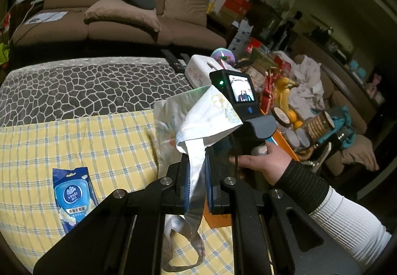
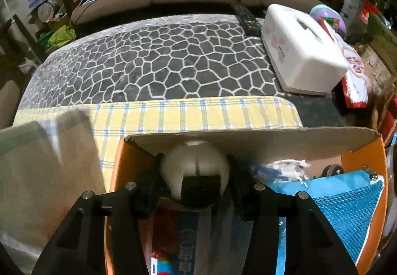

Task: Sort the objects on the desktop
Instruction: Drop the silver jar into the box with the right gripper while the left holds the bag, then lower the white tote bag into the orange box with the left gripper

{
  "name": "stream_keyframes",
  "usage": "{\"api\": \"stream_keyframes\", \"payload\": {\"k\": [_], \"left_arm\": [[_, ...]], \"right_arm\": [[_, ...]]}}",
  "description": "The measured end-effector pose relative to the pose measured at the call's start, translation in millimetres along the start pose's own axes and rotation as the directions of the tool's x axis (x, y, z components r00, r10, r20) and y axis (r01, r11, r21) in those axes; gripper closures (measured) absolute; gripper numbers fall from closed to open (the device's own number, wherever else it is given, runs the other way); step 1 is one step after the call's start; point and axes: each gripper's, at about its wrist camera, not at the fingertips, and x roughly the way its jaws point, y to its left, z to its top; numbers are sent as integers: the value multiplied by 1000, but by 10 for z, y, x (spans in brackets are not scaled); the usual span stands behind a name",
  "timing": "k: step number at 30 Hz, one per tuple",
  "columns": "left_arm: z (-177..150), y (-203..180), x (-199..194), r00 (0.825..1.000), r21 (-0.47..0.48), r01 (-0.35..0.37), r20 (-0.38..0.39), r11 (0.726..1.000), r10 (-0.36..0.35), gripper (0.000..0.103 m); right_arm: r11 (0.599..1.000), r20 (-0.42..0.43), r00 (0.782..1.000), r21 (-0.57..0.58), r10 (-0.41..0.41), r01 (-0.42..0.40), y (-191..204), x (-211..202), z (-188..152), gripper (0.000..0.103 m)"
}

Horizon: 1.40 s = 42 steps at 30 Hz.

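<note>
Desktop objects for sorting appear in both views. Left wrist view: my left gripper (image 1: 197,183) is pressed together on the handle of a thin printed plastic bag (image 1: 198,121). The bag rises ahead of the fingertips and drapes over the right-hand tool, with a loose loop trailing below the jaws. A blue wipes packet (image 1: 72,198) lies on the checked cloth (image 1: 49,138) to the left of the tool, untouched. My right hand (image 1: 260,163) is just ahead and to the right, over the orange box (image 1: 282,143).

Right wrist view: my right gripper (image 2: 196,173) is pinching a pale round ball-like object (image 2: 196,160), held just inside the near wall of the orange box, above a blue mesh pouch (image 2: 347,208) and printed packets.

Risks, as I judge them: the bag film lying across the right tool could snag or be dragged into the box as that hand lowers. The round object could roll off the sloping contents when let go. The slack loop below my left jaws might catch the box's edge.
</note>
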Motion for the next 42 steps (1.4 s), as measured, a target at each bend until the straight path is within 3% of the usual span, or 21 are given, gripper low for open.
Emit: {"api": "stream_keyframes", "payload": {"k": [11,17,21,28,36,42], "left_arm": [[74,-173,-96,1000,25,-1,12,1000,1,94],[162,-359,-217,1000,42,15,20,999,-16,94],[237,-499,-282,1000,60,14,17,998,-15,94],[355,-790,-301,999,88,21,22,996,-23,94],[501,-1176,-67,1000,135,19,19,991,-21,93],[630,-1435,331,1000,177,-3,-1,984,3,93]], "right_arm": [[1000,65,998,-2,22,-22,-51,-524,6,50],[997,100,992,1,72,-73,-77,-979,-224,48],[997,132,989,-56,61,-54,-61,-1308,-457,37],[997,155,986,-60,61,-52,-194,-1640,-687,37],[1000,175,984,-8,7,-5,-643,-1881,-892,37],[998,163,986,54,-29,20,-1046,-1898,-1026,37]]}}
